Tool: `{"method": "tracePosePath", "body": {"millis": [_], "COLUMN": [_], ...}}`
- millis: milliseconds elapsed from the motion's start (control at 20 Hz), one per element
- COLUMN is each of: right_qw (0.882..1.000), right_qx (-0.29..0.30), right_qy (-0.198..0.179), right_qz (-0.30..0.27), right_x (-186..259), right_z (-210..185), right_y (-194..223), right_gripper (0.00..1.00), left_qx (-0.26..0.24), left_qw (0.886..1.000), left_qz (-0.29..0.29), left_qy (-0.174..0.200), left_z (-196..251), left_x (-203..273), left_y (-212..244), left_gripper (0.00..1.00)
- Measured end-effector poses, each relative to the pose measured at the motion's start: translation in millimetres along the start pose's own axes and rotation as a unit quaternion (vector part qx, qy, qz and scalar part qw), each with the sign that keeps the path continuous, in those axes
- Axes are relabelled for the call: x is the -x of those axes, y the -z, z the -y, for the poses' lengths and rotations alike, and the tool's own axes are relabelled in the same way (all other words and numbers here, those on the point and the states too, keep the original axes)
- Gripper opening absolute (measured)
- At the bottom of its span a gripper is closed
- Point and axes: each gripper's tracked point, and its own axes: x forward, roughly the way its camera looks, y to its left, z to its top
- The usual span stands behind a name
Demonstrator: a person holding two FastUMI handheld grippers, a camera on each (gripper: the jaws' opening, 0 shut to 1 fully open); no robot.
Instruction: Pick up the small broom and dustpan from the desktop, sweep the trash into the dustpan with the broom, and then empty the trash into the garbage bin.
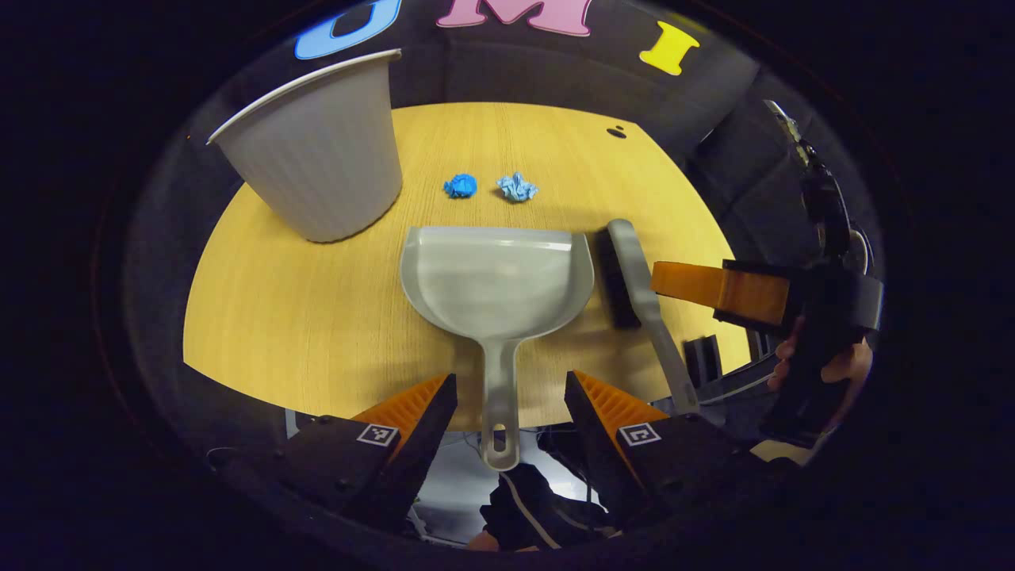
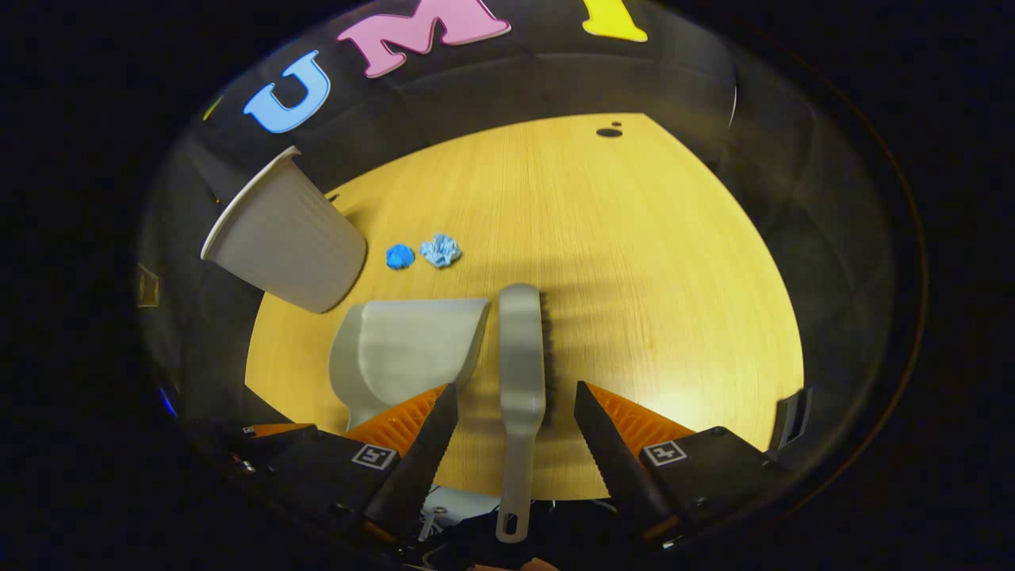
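Both sets of jaws wide open, holding nothing; left gripper (image 1: 511,396) straddling dustpan (image 1: 498,277) handle, right gripper (image 2: 515,412) straddling broom (image 2: 523,349) handle; best lowering squarely, then closing mid-handle.

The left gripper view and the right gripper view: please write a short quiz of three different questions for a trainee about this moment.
1. True or false: the dustpan already holds the two blue paper balls.
2. Which handle lies between the open fingers of the right gripper? A) small broom B) dustpan C) garbage bin
3. Fill in: the left gripper is open around the handle of the ____.

Key
1. False: both balls lie on the desktop, beyond the pan's front edge.
2. A
3. dustpan
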Motion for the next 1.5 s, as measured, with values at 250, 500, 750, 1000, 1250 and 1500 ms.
{"method": "tracePosePath", "body": {"millis": [250, 500, 750, 1000, 1250, 1500], "right_qw": [0.999, 0.995, 0.989, 0.978, 0.972, 0.973], "right_qx": [0.012, 0.017, 0.002, 0.010, -0.008, -0.006], "right_qy": [0.014, 0.057, 0.087, 0.128, 0.138, 0.140], "right_qz": [-0.042, -0.083, -0.120, -0.161, -0.189, -0.185], "right_x": [-19.2, -39.7, -55.4, -69.9, -71.4, -71.0], "right_z": [8.7, 15.0, 7.4, 12.2, 16.9, 16.8], "right_y": [19.5, 37.5, 43.3, 51.5, 51.5, 52.1], "right_gripper": [0.97, 0.97, 0.96, 0.90, 0.92, 0.91], "left_qx": [0.020, 0.001, -0.009, -0.020, -0.007, -0.009], "left_qw": [0.997, 0.994, 0.994, 0.993, 0.989, 0.990], "left_qz": [-0.067, -0.107, -0.107, -0.115, -0.141, -0.138], "left_qy": [0.010, 0.009, 0.014, 0.007, -0.037, -0.038], "left_z": [-4.5, -10.9, -11.8, -19.1, -26.7, -27.3], "left_x": [-19.9, -32.7, -45.5, -53.3, -57.9, -57.4], "left_y": [-2.4, -12.6, -31.5, -42.4, -46.9, -46.0], "left_gripper": [0.84, 0.84, 0.84, 0.83, 0.80, 0.75]}}
